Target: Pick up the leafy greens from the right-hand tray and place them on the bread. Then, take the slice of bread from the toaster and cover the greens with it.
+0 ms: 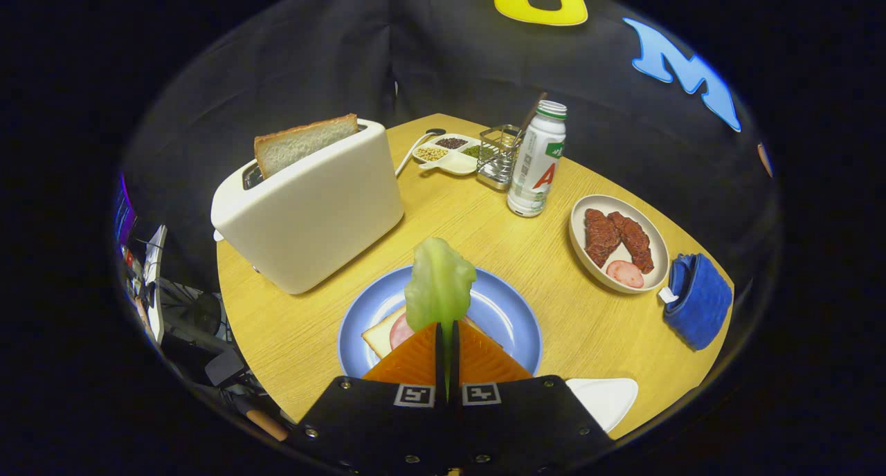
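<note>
Gripper (446, 327) closed tight on the greens (439, 286) — both fingers pinch the leaf's lower end, the rest of the leaf sticks up past the tips. Directly under the fingers sits a blue plate (509, 310) with a bread slice (377, 337) on it, something pink and round lying on that slice, partly hidden by the fingers. The leaf hangs over the plate; can't tell if it touches the bread. Beyond the plate, to the left, a white toaster (311, 209) with a second slice (304, 142) standing up out of its slot, tilted a bit. Right of the plate and well apart, a beige dish (616, 282) holding dark red meat strips and a pink ham round. Just beside that dish, at the table edge, a blue cloth (699, 299). Farther back — a white bottle (536, 161) with green cap, upright, a wire rack (500, 156) touching or just beside it, and a divided condiment dish (450, 154) with a spoon (414, 149) near it. A white tray (606, 400) corner shows just right of the gripper body. All on a wooden table (291, 344).
</note>
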The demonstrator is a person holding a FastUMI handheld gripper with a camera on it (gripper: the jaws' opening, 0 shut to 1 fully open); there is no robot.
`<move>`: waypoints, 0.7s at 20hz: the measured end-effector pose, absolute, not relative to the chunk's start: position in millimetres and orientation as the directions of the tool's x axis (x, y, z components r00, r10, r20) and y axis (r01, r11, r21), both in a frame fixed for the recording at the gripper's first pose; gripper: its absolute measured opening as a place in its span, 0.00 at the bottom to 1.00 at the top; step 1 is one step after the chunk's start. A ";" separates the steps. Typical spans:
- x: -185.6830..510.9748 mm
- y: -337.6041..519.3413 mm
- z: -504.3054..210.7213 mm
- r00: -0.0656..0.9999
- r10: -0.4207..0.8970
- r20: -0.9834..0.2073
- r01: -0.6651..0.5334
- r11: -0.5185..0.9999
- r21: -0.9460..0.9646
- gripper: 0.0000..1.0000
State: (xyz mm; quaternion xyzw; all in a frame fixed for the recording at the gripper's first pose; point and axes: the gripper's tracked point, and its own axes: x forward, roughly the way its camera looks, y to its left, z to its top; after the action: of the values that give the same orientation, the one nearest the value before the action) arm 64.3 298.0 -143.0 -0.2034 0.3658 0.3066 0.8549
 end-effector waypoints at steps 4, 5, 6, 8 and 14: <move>63.4 308.6 -155.4 0.520 0.374 -0.768 -0.689 0.715 -0.117 0.00; 63.8 307.8 -156.2 0.521 0.371 -0.769 -0.689 0.714 -0.123 0.02; 64.0 306.8 -157.9 0.521 0.363 -0.773 -0.691 0.710 -0.132 0.11; 63.0 304.7 -160.9 0.518 0.360 -0.776 -0.688 0.714 -0.128 0.20; 61.1 303.7 -157.1 0.518 0.386 -0.763 -0.685 0.722 -0.099 0.44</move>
State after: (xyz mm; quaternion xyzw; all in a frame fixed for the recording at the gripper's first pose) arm 61.1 303.7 -157.1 -0.1982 0.3761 0.3156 0.8483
